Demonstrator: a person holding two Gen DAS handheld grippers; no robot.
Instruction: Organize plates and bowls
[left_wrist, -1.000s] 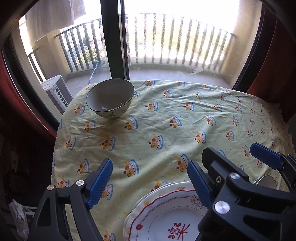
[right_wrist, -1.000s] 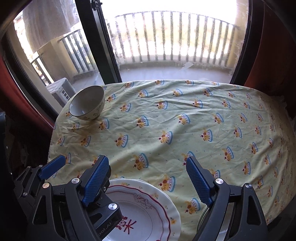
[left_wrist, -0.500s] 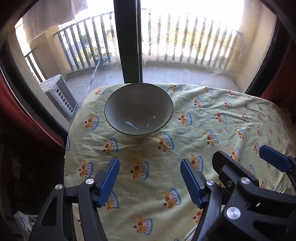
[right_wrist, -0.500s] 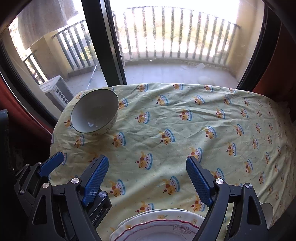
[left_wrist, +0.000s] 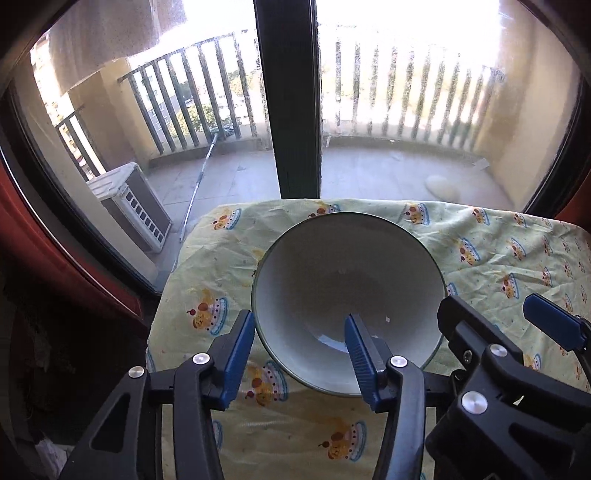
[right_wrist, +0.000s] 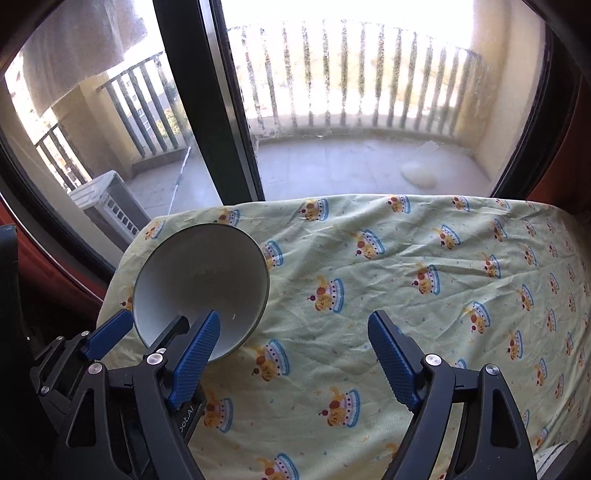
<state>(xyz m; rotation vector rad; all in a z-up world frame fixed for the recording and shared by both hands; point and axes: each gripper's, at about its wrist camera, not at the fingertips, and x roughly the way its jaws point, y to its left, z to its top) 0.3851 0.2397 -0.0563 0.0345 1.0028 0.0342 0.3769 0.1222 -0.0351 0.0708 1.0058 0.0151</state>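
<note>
We have advanced both units from the plates to the bowl (left_wrist: 347, 295). The left hand-held gripper (left_wrist: 301, 356) now straddles its near rim, jaws closing, pads not yet pressing. The right hand-held gripper (right_wrist: 293, 350) stands wide, closing slightly, with the bowl to its left on the desk (right_wrist: 406, 258). Lifting comes next.

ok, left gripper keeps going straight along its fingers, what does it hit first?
Probably the bowl. The left gripper straddles its near rim, one finger outside, one inside, jaws closing; no contact visible yet.
</note>
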